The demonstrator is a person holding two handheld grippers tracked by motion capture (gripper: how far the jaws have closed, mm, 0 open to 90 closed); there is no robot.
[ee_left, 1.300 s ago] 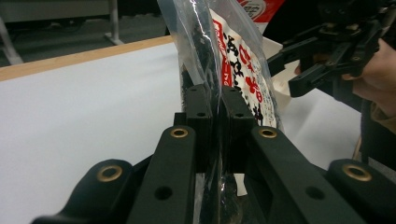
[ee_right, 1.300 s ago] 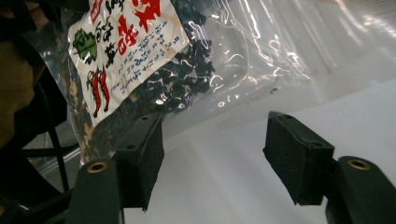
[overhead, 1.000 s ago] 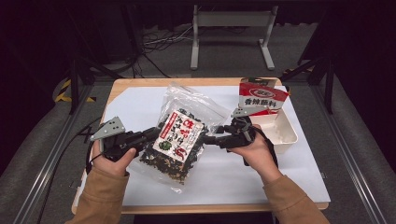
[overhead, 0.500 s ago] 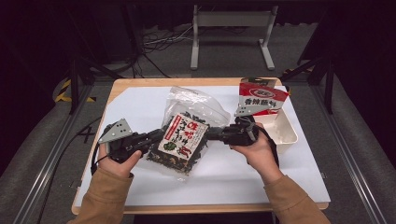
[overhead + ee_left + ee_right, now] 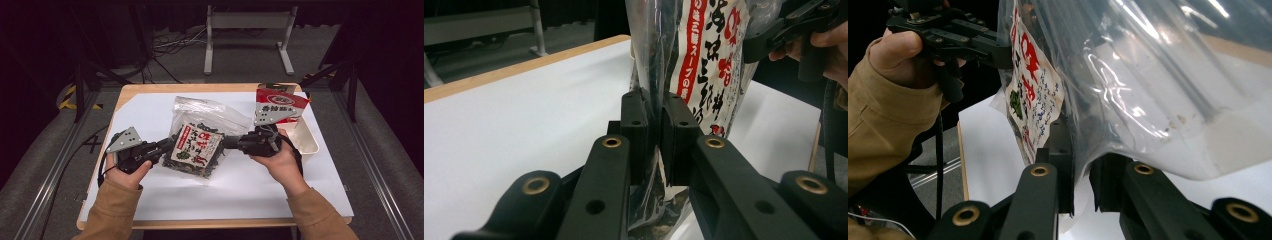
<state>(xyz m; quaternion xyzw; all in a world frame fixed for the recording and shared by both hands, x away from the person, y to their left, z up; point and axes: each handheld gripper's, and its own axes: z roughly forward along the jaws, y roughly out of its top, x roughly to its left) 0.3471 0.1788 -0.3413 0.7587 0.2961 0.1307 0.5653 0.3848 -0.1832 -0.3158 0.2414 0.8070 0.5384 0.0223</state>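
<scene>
Your left tongs (image 5: 167, 145) are clamped on the left edge of the seaweed bag (image 5: 197, 145); your right tongs (image 5: 227, 143) pinch its right edge. The bag hangs between them over the middle of the white table (image 5: 150, 112). A red packet (image 5: 275, 105) stands in the tray (image 5: 309, 142) at right.

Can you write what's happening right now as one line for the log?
left tool: shut on bag | right tool: shut on bag | bag: held between both over table | tray: right, red packet in it
</scene>
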